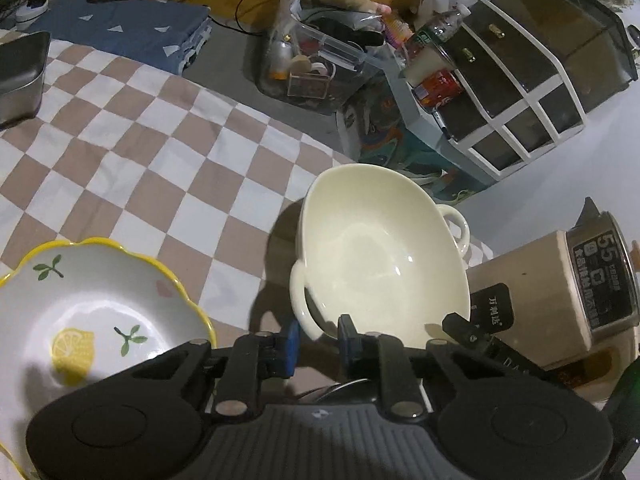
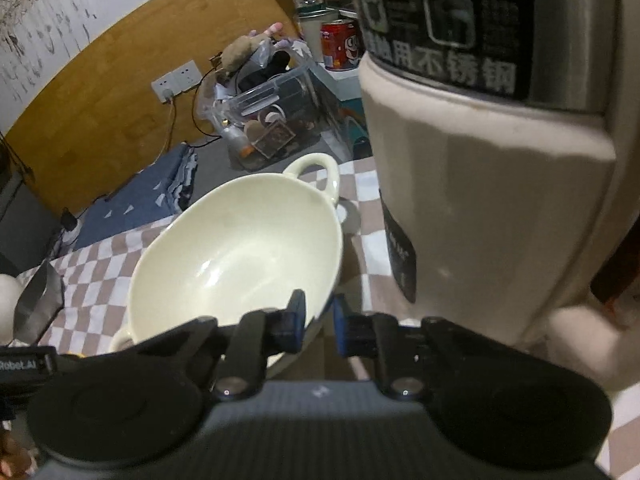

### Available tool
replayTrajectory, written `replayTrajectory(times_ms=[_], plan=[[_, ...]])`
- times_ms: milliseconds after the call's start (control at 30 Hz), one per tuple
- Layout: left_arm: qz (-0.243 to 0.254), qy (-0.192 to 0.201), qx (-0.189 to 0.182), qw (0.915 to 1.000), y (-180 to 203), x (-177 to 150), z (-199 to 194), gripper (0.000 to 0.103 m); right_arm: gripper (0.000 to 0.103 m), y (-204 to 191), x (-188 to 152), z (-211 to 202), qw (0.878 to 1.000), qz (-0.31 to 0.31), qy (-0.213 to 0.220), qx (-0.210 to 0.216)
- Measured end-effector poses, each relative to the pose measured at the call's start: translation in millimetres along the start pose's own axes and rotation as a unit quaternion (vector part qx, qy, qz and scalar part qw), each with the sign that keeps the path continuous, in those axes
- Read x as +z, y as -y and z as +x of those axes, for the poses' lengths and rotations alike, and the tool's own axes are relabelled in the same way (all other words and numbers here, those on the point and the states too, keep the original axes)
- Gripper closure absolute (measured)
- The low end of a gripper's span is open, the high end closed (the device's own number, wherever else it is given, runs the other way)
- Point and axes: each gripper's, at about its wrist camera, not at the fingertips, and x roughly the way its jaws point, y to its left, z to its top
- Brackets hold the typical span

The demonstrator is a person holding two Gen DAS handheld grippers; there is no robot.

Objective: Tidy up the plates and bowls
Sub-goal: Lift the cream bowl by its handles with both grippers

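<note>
Left wrist view: nearest, the left gripper (image 1: 318, 336) is seen with its jaws drawn close on the near rim of the cream bowl (image 1: 380, 248), just beside one loop handle; the pads seem to press the rim from both sides. In the right wrist view the right gripper (image 2: 318, 322) is clamped in the same way on another part of the rim of the bowl (image 2: 240, 240), one pad inside and one outside. So the bowl is held by both grippers, near the right edge of the checked cloth (image 1: 140, 132), and it looks tilted; whether its base is on the cloth cannot be told.

A slip is judged the main risk: the glazed rim is smooth and curved, and each grip covers only a small part of it. If one hand is raised faster than the other, the bowl could be twisted out of the pads. A knock is also possible, because the kettle (image 2: 480, 180) stands just beside the bowl on the right.

Only the left view shows the lemon plate (image 1: 100, 312) at the near left of the cloth, a metal tray (image 1: 20, 76) at the far left edge, and the dark drawer cabinet (image 1: 532, 68) beyond. Only the right view shows the wall socket (image 2: 176, 80) and a red can (image 2: 340, 44) far behind.
</note>
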Motion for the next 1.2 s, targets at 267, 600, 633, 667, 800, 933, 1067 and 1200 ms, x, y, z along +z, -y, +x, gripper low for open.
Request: replayTrajectory(times_ms=[267,600,633,667,800,933,1067,1200], plan=[[-0.005,0.019,0.021,0.9996,-4.8,11.8,1.0,0.085,0.085,-5.9,-2.7,-2.8,1.000,0.008,-0.006,-0.001],[0.001,0.049,0.048,0.9977,-19.8,49.9,7.9,0.084,0.081,-23.3,-14.0,-8.7,0.998,0.023,-0.028,0.059],[0.007,0.049,0.051,0.9975,-18.3,53.1,9.6,0.084,0.083,-25.2,-14.8,-10.2,0.997,0.018,-0.029,0.066],[0.014,0.048,0.054,0.9973,-16.7,57.1,11.7,0.084,0.092,-28.3,-15.7,-11.5,0.996,0.009,-0.036,0.078],[0.045,0.048,0.061,0.9960,-10.9,64.4,18.5,0.082,0.095,-38.5,-18.3,-17.2,0.997,-0.014,-0.031,0.074],[0.061,0.050,0.061,0.9950,-10.4,70.5,22.6,0.081,0.077,-30.4,-4.2,-20.2,0.999,-0.016,0.021,0.021],[0.071,0.053,0.065,0.9940,-8.8,77.4,26.7,0.080,0.058,-17.0,16.5,-16.2,0.998,-0.031,0.060,-0.018],[0.084,0.058,0.069,0.9924,-7.4,82.6,30.1,0.079,0.065,-7.7,30.0,-1.8,0.999,-0.030,0.043,-0.003]])
